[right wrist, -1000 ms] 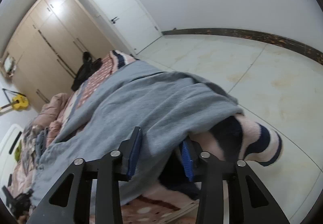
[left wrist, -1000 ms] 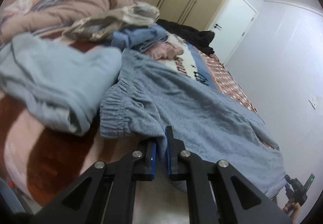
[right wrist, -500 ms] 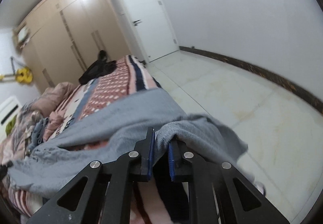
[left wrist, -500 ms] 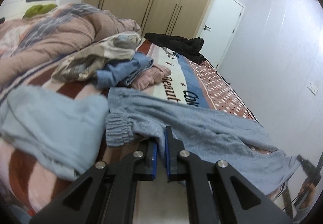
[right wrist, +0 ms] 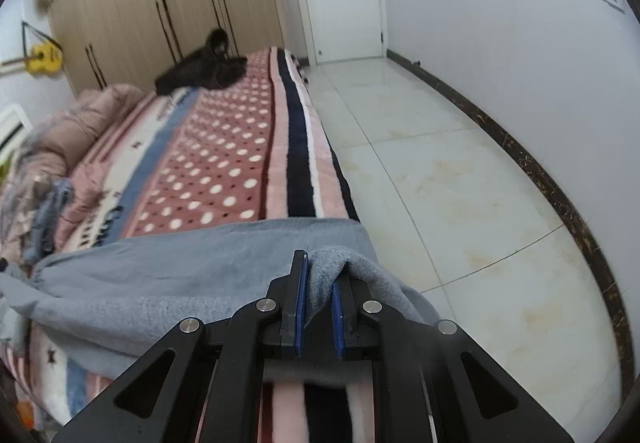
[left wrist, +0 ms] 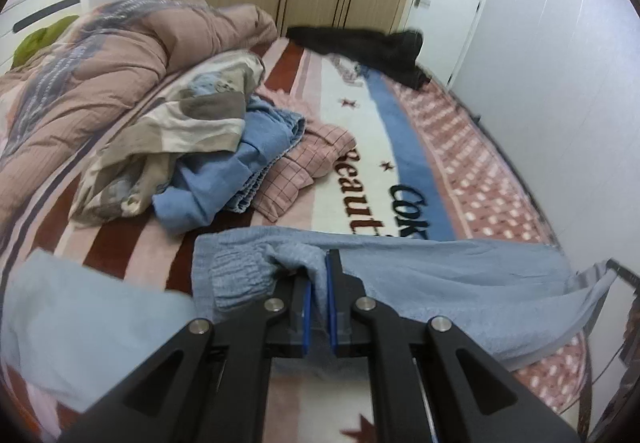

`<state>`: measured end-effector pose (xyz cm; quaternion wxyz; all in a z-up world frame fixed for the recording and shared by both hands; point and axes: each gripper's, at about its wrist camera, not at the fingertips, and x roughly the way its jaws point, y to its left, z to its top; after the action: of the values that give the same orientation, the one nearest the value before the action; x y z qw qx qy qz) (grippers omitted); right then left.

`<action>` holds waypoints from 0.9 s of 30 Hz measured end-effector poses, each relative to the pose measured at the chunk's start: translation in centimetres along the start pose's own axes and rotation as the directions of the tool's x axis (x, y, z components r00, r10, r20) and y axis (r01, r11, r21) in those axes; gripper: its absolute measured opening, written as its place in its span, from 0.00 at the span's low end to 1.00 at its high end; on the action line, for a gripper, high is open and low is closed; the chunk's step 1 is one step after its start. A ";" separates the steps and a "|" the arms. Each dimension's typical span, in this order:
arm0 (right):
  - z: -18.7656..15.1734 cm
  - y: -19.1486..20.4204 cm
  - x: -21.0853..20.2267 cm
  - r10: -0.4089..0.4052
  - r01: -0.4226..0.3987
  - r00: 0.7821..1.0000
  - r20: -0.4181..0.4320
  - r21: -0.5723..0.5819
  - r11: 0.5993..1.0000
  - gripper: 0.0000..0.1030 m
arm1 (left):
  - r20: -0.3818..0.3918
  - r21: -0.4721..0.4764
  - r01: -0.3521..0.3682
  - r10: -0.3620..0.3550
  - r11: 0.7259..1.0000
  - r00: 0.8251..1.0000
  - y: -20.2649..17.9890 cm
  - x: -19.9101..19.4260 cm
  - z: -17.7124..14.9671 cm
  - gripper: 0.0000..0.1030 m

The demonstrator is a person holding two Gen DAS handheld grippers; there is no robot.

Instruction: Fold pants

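Pants stretched between two grippers, across the bed.

The left gripper (left wrist: 319, 275) is clamped on a fold of the grey-blue pants (left wrist: 440, 271) beside the gathered elastic end; the right gripper (right wrist: 320, 275) is clamped on a bunched fold at the other end, by the bed (right wrist: 224, 171) edge above the floor (right wrist: 460, 179). A clothes pile (left wrist: 224, 151) lies beyond on the blanket (left wrist: 360, 147), with a folded pale-blue cloth (left wrist: 92, 319) at left.

The light blue garment (left wrist: 80, 323) at lower left is blurred and cut by the frame edge — its kind cannot be told. The gray pants (left wrist: 440, 275) hide the lettering's (left wrist: 408, 203) lower end; their far end blurs against the right gripper (left wrist: 624, 307).
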<state>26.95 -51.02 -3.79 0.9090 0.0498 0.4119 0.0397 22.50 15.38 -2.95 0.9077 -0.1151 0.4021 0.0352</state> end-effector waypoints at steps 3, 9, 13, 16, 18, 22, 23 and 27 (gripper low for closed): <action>1.4 0.2 3.2 -0.036 0.034 0.997 -0.068 -0.027 0.999 0.05 | -0.058 -0.013 -0.010 0.009 1.000 0.998 0.1 2.8 1.4 0.04; 2.0 0.1 8.5 -0.081 0.072 0.976 -0.204 -0.051 0.996 0.05 | -0.145 0.030 -0.089 0.093 0.996 0.985 -0.4 8.3 2.9 0.05; 1.9 -0.1 10.9 -0.114 0.102 0.964 -0.239 -0.063 0.993 0.07 | -0.196 0.014 -0.109 0.109 0.994 0.974 0.0 11.3 3.4 0.06; 1.9 0.3 12.2 -0.126 0.115 0.963 -0.238 -0.061 0.991 0.14 | -0.222 -0.016 -0.107 0.101 0.994 0.970 0.3 12.5 3.4 0.07; 1.7 0.7 12.7 -0.129 0.114 0.962 -0.240 -0.078 0.990 0.19 | -0.228 -0.009 -0.113 0.107 0.994 0.968 0.3 12.9 3.2 0.14; 1.6 1.1 12.0 -0.084 0.071 0.970 -0.226 -0.063 0.995 0.39 | -0.188 0.006 -0.083 0.082 0.997 0.979 0.1 11.8 2.8 0.62; 1.5 1.4 11.4 -0.065 0.053 0.974 -0.216 -0.063 0.997 0.43 | -0.169 0.021 -0.082 0.085 0.996 0.982 -0.1 11.1 2.8 0.65; 1.1 3.8 8.5 -0.022 0.001 0.986 -0.167 -0.121 0.993 0.59 | -0.119 0.072 -0.083 0.091 0.994 0.989 -0.6 8.5 3.0 0.71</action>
<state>33.32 -46.35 -8.94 0.8727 -0.0112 0.4841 0.0632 30.52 15.24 -7.11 0.8823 -0.0691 0.4624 0.0541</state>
